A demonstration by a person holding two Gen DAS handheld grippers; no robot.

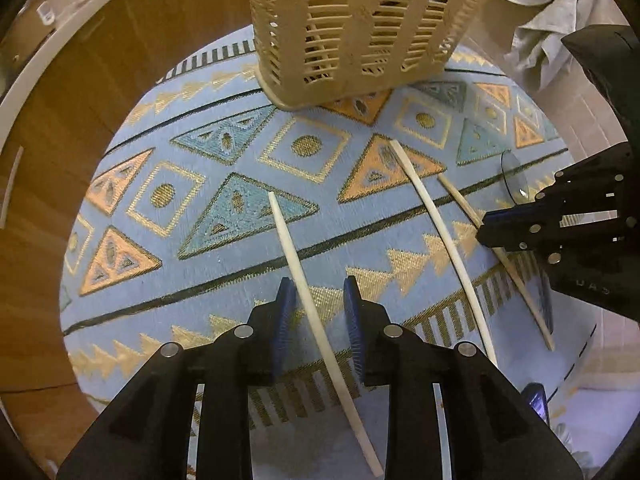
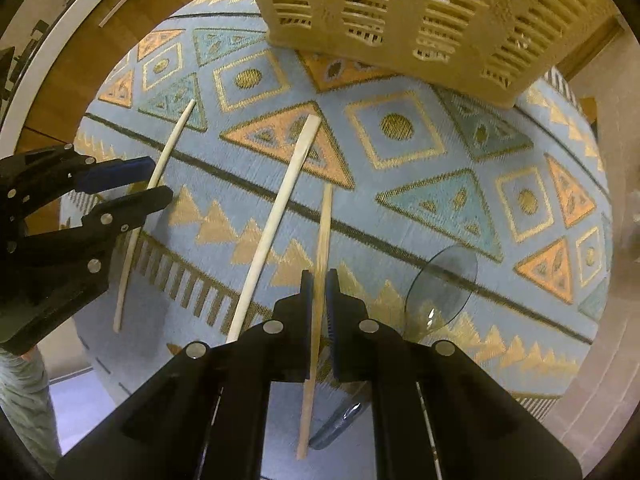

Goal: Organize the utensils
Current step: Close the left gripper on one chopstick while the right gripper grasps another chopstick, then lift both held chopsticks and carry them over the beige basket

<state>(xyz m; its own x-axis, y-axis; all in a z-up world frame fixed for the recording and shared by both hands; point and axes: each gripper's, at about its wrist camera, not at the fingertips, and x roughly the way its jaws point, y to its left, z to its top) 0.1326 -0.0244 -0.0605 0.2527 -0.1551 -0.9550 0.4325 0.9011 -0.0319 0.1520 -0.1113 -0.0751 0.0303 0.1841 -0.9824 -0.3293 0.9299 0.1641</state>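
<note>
My left gripper (image 1: 320, 316) has its jaws apart around a pale chopstick (image 1: 298, 276) lying on the patterned mat (image 1: 168, 240), not pinching it. My right gripper (image 2: 318, 312) is clamped on a thin wooden chopstick (image 2: 326, 224) near its middle. These look light, stiff and slippery, so mid-shaft is my hold. The slotted basket (image 1: 360, 32) stands just beyond.

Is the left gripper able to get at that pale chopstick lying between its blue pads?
Probably yes. The left gripper is open, its pads astride the pale slender chopstick on the blue patterned cloth, with nothing lying across it. The right gripper is busy, shut on the tan wooden chopstick.
</note>
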